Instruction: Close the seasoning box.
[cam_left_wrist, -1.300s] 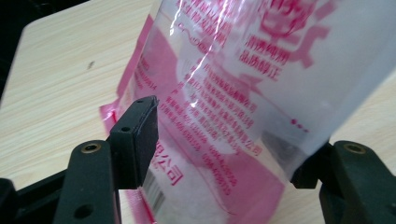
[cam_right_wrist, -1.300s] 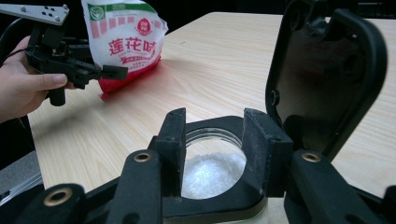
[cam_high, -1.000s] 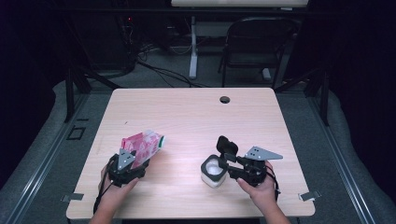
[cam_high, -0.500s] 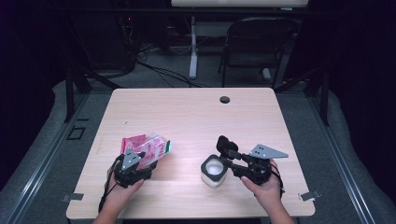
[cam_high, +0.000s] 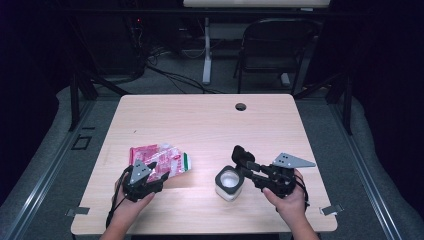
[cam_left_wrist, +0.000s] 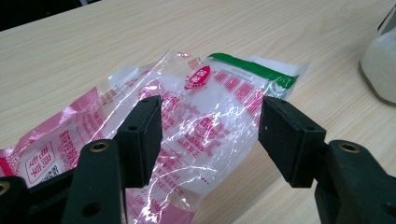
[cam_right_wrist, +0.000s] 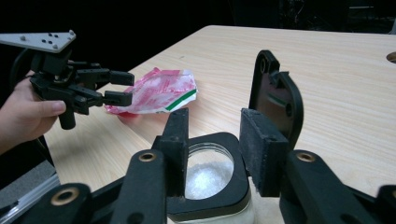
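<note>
The pink and clear plastic bag (cam_high: 159, 162) lies flat on the counter (cam_high: 200, 125), on its left half toward the near edge, with a green stripe along the end that faces the jar. The left gripper (cam_high: 150, 176) sits at the bag's near end. In the left gripper view the bag (cam_left_wrist: 196, 126) lies between and under the two jaws, which stand wide apart, their pads clear of the plastic on both sides. In the right gripper view the left gripper (cam_right_wrist: 122, 87) hangs just over the bag's (cam_right_wrist: 156, 91) edge, carried by the person's left hand (cam_right_wrist: 28, 112).

To the right of the bag, well apart from it, stands a small jar (cam_high: 229, 183) with a black square rim and white grains inside; its black hinged lid (cam_right_wrist: 275, 98) stands open and upright. The right gripper (cam_high: 246, 170) is at the jar's right side. In its own view, the jaws straddle the jar's (cam_right_wrist: 208, 175) rim, one above the opening and one just in front of the raised lid. They have just been closing, but gaps still show and the pads press on nothing.
</note>
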